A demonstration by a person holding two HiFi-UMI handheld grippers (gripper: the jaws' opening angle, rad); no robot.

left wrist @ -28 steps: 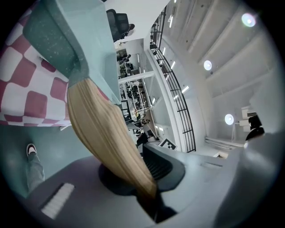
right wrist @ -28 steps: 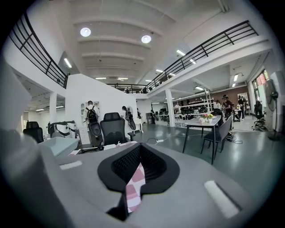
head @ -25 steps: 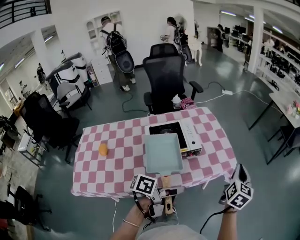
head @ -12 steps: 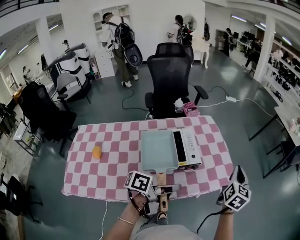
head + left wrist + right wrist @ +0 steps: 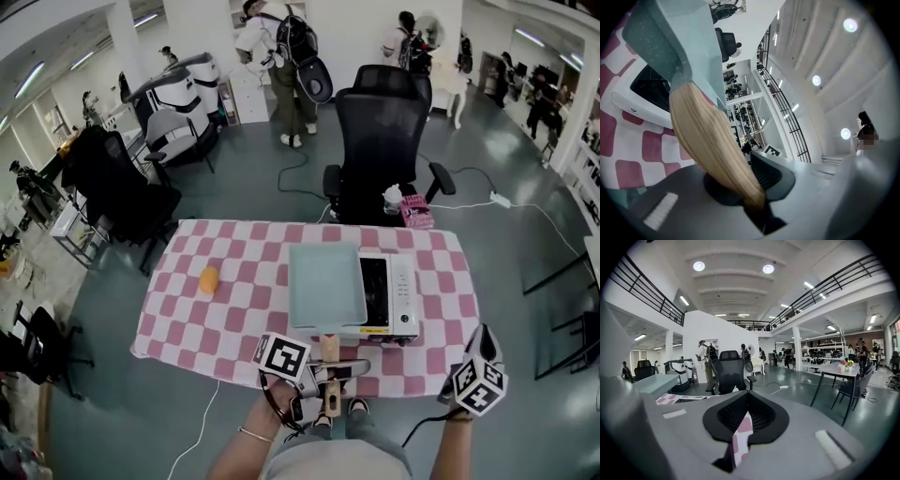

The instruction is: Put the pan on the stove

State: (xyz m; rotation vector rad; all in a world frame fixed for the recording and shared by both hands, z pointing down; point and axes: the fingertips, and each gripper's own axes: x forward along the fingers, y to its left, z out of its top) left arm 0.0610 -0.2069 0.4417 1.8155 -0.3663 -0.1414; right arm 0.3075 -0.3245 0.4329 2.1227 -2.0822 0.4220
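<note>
A pale teal square pan [image 5: 326, 284] lies over the left part of the white tabletop stove [image 5: 401, 298]; the black burner shows to the pan's right. The pan's wooden handle [image 5: 330, 348] points toward me, and my left gripper [image 5: 330, 373] is shut on its end. In the left gripper view the handle [image 5: 708, 140] runs from the left gripper [image 5: 754, 190] up to the pan [image 5: 670, 42], above the stove [image 5: 628, 101]. I cannot tell whether the pan rests on the stove. My right gripper [image 5: 485, 337] hovers off the table's front right corner, shut and empty [image 5: 740, 427].
The table wears a pink and white checkered cloth [image 5: 234, 319]. A small orange thing [image 5: 208, 279] lies on its left side. Behind the table stands a black office chair [image 5: 380, 141], with a pink box [image 5: 412, 211] beside it. People stand far back.
The pan has moved away from me, from the stove's front edge to over its left part, with my left gripper still on the handle. The right gripper stays put.
</note>
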